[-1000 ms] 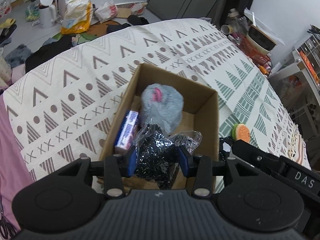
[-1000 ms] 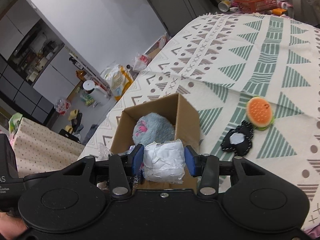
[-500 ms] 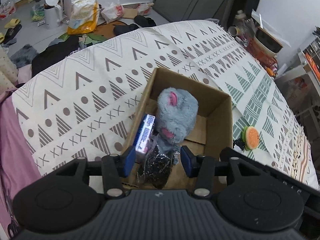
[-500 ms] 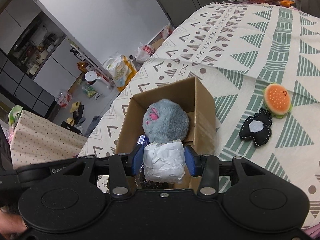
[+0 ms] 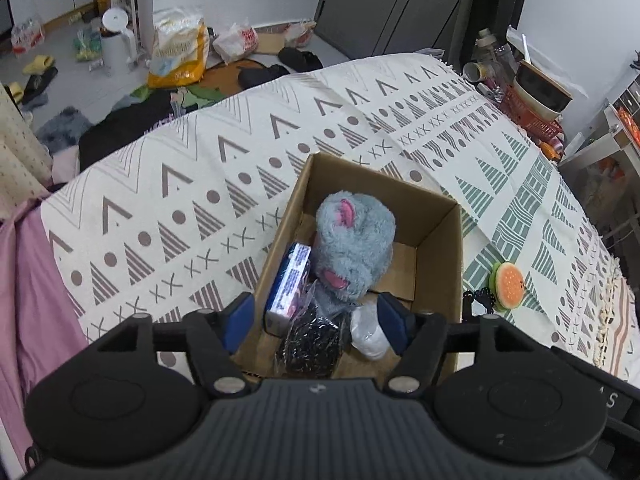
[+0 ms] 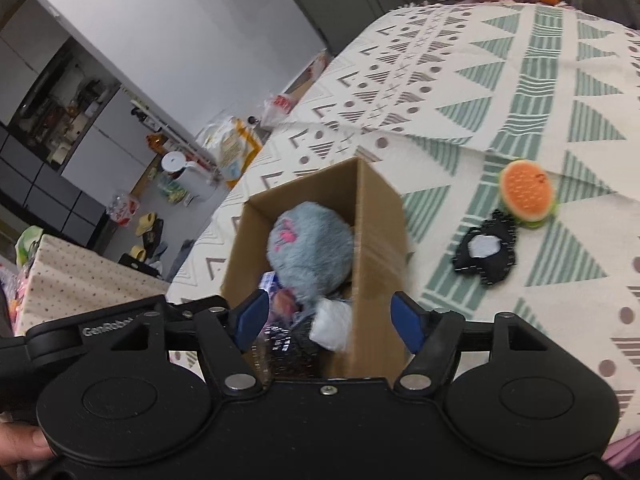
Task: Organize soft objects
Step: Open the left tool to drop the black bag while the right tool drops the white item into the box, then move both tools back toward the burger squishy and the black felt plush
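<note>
Both tongs (image 5: 318,320) (image 6: 326,318) gape empty above the box (image 5: 440,236), plush (image 5: 352,248) lying lengthwise.

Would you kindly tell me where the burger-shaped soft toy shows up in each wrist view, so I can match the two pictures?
Left wrist view: the burger toy lies on the patterned cloth at right, beside the cardboard box.
Right wrist view: the toy lies at upper right, past the black felt piece.
Shared landmark: the grey plush inside the box.

A lived-in home: patterned cream bedspread (image 5: 240,168), white electric kettle (image 5: 116,40) and yellow slippers (image 5: 38,65) at eleven o'clock.
</note>
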`<state>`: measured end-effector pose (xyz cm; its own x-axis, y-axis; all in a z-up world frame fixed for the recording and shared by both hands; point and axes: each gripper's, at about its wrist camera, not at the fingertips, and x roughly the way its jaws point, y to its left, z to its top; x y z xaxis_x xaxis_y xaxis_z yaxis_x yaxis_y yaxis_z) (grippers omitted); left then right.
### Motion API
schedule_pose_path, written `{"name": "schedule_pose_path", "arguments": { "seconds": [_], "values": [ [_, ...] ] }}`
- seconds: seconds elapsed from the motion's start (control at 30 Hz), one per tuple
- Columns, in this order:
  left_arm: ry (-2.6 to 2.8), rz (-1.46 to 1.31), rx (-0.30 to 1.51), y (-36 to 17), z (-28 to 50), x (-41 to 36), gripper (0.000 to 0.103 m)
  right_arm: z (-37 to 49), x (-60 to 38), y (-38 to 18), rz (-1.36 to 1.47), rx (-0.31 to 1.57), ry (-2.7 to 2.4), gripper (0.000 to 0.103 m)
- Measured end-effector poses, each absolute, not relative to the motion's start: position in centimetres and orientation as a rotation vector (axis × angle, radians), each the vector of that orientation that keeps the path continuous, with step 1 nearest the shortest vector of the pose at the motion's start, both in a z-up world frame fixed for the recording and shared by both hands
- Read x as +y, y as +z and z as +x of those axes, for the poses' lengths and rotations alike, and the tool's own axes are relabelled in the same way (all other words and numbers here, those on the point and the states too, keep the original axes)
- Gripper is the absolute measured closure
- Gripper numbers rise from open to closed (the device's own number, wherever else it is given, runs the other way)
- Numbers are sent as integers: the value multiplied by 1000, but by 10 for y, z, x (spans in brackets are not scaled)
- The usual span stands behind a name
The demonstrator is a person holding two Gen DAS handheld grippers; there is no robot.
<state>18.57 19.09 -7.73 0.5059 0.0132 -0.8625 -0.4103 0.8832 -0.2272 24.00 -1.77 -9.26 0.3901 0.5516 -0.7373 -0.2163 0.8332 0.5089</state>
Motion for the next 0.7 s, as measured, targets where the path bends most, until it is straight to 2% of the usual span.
{"name": "schedule_pose_path", "arguments": {
  "seconds": [0.17, 0.4, 0.7],
  "values": [
    [246, -424, 1022, -74, 192, 176, 34, 242, -37, -95, 342, 1063, 471, 34],
    [231, -389, 1022, -67, 203, 148, 32, 246, -69, -96, 357, 1049, 462, 25],
    [204, -353, 1034, -66, 215, 110, 32, 254, -116, -98, 380, 1029, 409, 25]
  ]
}}
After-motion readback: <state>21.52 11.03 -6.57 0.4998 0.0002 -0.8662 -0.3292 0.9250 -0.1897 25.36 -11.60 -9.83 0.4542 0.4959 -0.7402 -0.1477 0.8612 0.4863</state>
